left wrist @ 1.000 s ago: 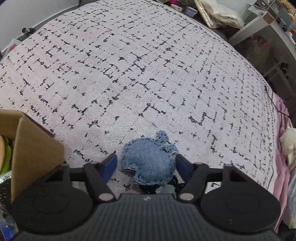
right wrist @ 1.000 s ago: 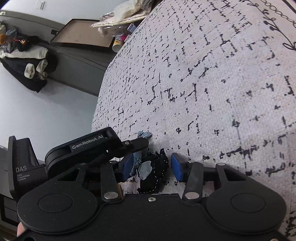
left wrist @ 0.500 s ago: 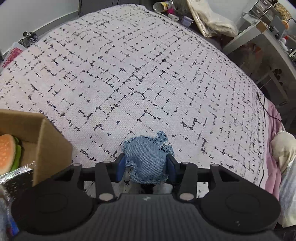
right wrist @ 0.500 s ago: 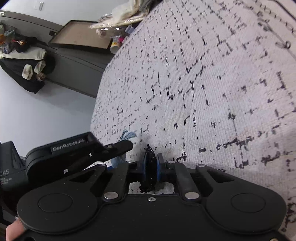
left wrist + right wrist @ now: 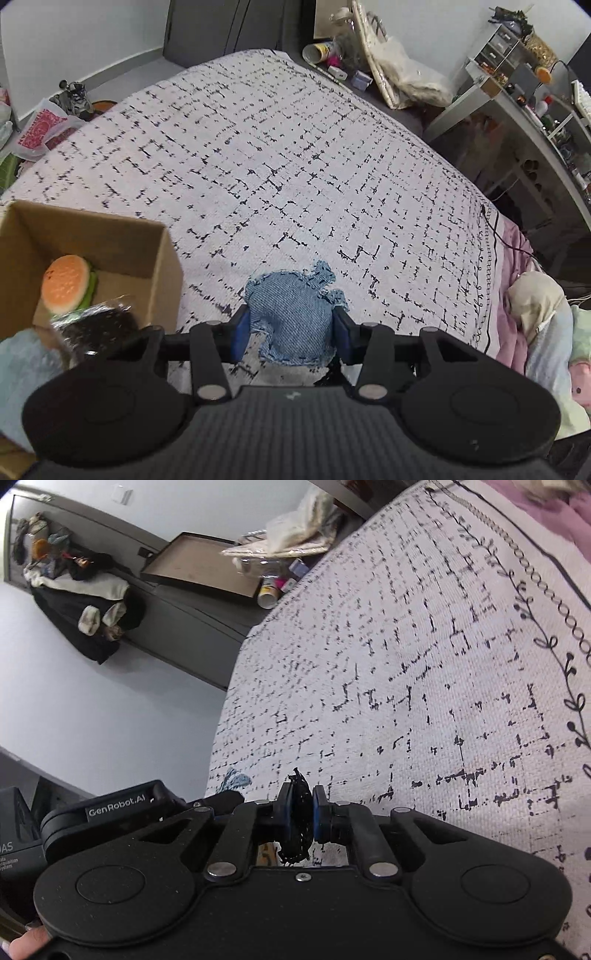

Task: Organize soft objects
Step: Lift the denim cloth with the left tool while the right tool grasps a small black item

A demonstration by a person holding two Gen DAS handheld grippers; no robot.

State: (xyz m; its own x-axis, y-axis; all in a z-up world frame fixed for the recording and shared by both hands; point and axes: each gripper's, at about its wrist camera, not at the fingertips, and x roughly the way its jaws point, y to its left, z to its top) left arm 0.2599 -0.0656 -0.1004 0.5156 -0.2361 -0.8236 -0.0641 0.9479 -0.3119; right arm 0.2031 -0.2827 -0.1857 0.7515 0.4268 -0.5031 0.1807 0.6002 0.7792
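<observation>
My left gripper (image 5: pixel 291 332) is shut on a blue denim pouch (image 5: pixel 293 317) with frayed edges and holds it above the bed cover (image 5: pixel 295 166). An open cardboard box (image 5: pixel 92 258) stands at the left with a soft burger toy (image 5: pixel 66 282) and a dark shiny item (image 5: pixel 96 325) inside. My right gripper (image 5: pixel 300 806) is shut on a small black fuzzy piece (image 5: pixel 297 827). The left gripper's body (image 5: pixel 122 808) shows at the right wrist view's lower left, with a bit of denim fringe (image 5: pixel 232 779) beside it.
The bed cover (image 5: pixel 424 683) is white with black dashes. A light blue cloth (image 5: pixel 22 376) lies at the lower left. Pillows and soft toys (image 5: pixel 546 332) lie at the bed's right side. A cluttered desk (image 5: pixel 517 92), bags (image 5: pixel 399 74) and floor clutter (image 5: pixel 44 122) surround the bed.
Both grippers closed, the left on the denim pouch, the right on the black piece. Both then lifted away from the bed; the box interior came into the left wrist view.
</observation>
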